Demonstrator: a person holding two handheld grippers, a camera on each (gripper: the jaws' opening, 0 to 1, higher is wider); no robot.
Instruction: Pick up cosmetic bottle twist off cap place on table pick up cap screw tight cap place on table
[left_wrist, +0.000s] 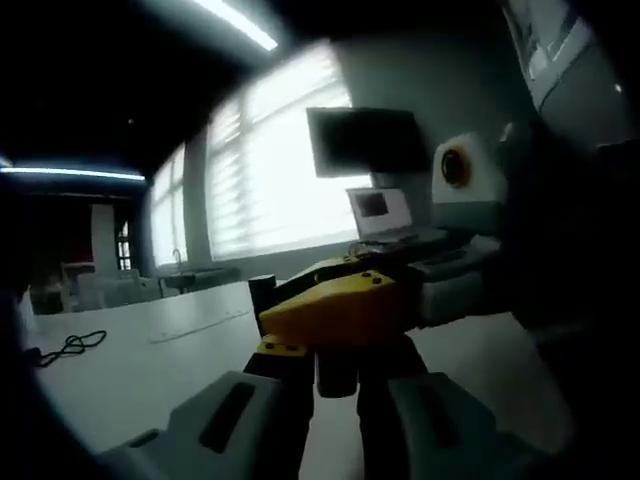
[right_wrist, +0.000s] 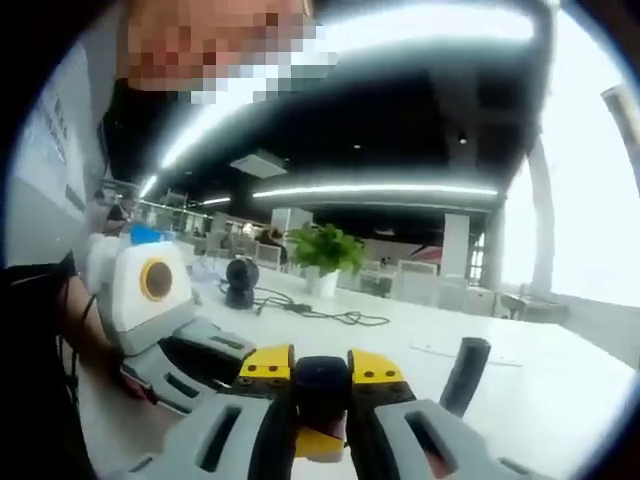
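Claws meet mid-air above the bench (right_wrist: 560, 400): right claw (right_wrist: 322, 385) clamps the dark cap (right_wrist: 322, 378); left claw (left_wrist: 335, 375) apparently pinches the bottle (left_wrist: 336, 376) beneath.

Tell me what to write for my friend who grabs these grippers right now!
Left gripper: shut on a dark piece, likely the cosmetic bottle.
Right gripper: shut on the same dark piece, perhaps at its cap.
Both hold it above the white table. A dark tube stands there, apart.
Done: pick-up. Cap loose or tight: cannot tell.
Left: finish the twisting, set things down.
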